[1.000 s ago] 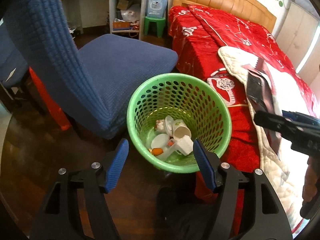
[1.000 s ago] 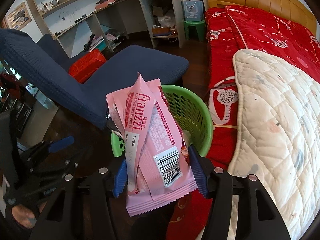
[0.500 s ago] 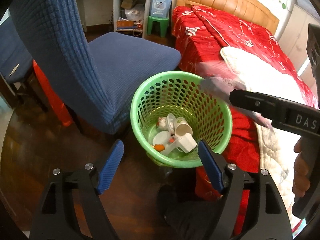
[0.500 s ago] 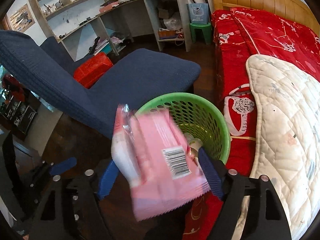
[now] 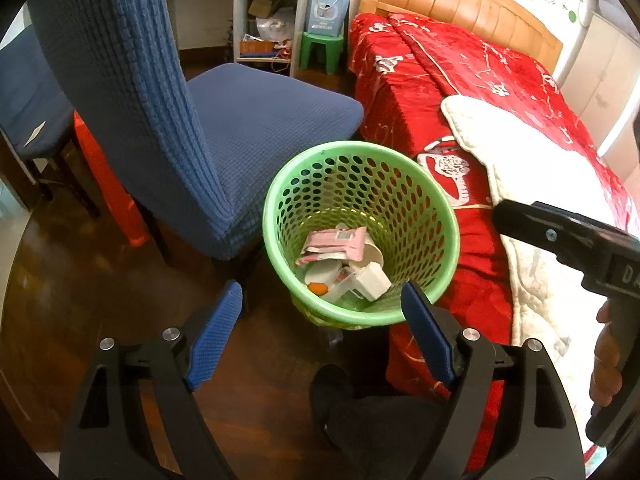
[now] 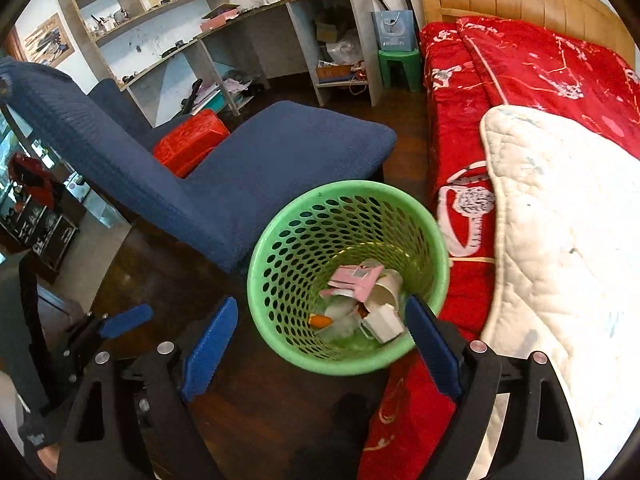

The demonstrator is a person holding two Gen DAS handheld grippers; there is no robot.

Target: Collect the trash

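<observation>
A green perforated basket (image 5: 267, 236) (image 6: 256, 280) stands on the dark wood floor between a chair and a bed. A pink snack wrapper (image 5: 340, 240) (image 6: 356, 278) lies inside it on top of a white paper cup (image 6: 386, 294), a white box (image 5: 374, 284) and an orange scrap (image 5: 318, 288). My left gripper (image 5: 320, 296) hovers above the basket's near rim, its jaws opening with nothing held between them. My right gripper (image 6: 320, 308) hovers likewise over the near rim, its jaws opening and free of the wrapper.
A blue upholstered chair (image 5: 248, 120) stands left of the basket. A bed with a red blanket (image 6: 520, 68) and a white quilt (image 6: 560, 240) lies on the right. A red box (image 6: 188, 140), desk shelves and a green stool (image 6: 400, 64) are behind. A dark-socked foot (image 5: 340, 392) is below.
The pink wrapper left my right gripper and dropped into the basket. Both grippers' jaws spread wider. The right gripper's body came into the left wrist view.
</observation>
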